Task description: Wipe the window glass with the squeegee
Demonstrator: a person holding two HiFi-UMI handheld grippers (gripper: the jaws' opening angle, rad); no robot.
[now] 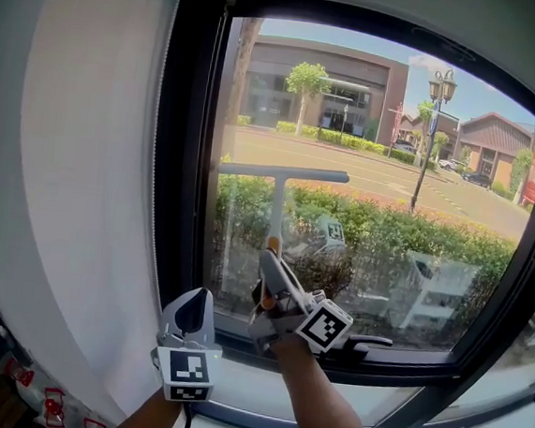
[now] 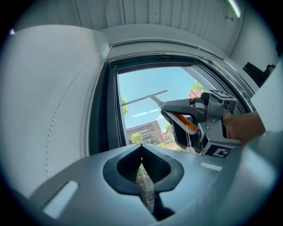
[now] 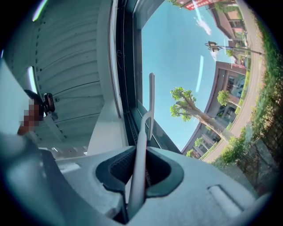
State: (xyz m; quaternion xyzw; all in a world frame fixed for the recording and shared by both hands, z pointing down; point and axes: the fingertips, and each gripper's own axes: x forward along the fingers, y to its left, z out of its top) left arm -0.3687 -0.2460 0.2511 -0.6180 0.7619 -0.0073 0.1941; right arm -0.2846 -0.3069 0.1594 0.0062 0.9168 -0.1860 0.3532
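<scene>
The right gripper (image 1: 270,256) points up at the window glass (image 1: 443,150), its fingers clamped on the handle of an upright squeegee (image 1: 279,200). The squeegee's blade lies level at 12 o'clock from that gripper, in the pane's left half. Whether it touches the glass is unclear. The left gripper (image 1: 198,298) hangs at 7 o'clock from the right one, near the dark frame (image 1: 187,154), with its fingers closed on nothing. A hedge (image 1: 453,240) shows outside.

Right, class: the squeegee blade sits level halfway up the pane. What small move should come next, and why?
Probably pull the squeegee straight down the window glass: the right gripper is shut on its handle, the blade lies level at mid-height, and more glass lies below, down to the lower frame.
</scene>
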